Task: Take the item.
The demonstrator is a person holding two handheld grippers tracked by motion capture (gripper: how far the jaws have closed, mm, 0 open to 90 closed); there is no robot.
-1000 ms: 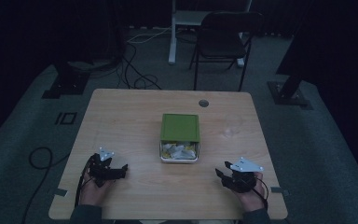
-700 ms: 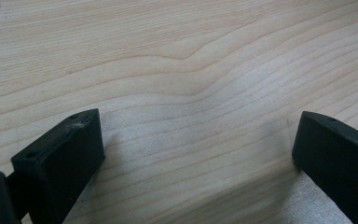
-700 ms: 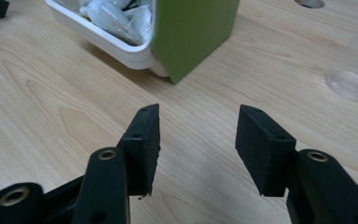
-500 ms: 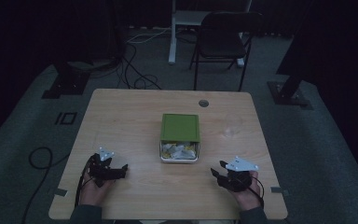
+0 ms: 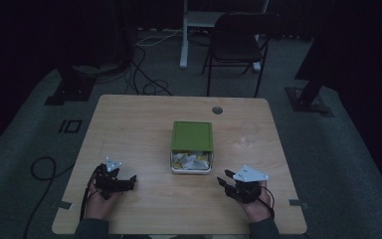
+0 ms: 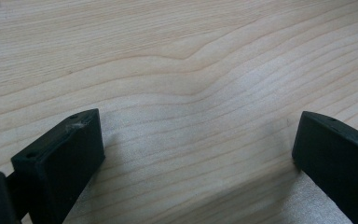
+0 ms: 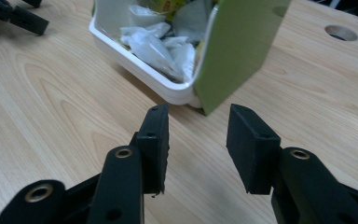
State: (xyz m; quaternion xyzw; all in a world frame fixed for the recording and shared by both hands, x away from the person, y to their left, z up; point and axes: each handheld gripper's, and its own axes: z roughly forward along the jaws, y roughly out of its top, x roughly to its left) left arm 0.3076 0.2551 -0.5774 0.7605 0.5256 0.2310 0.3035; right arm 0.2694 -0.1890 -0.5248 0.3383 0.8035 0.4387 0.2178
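A white box stands mid-table, and its green lid is slid back so that crumpled packets show at the near end. Resting on the table at the near left is my left gripper, open wide over bare wood. My right gripper sits at the near right and points at the box's near corner, a short way from it. It is open with nothing between the jaws, which have just been closing. The lid and the packets lie just ahead of it.
A clear cup stands to the right of the box. A round cable hole sits near the table's far edge. Beyond the table there is a dark chair. Cables lie on the floor at the left.
My right gripper has slid a little to the left, toward the box, and its jaws stand narrower. The left gripper and the box have not moved.
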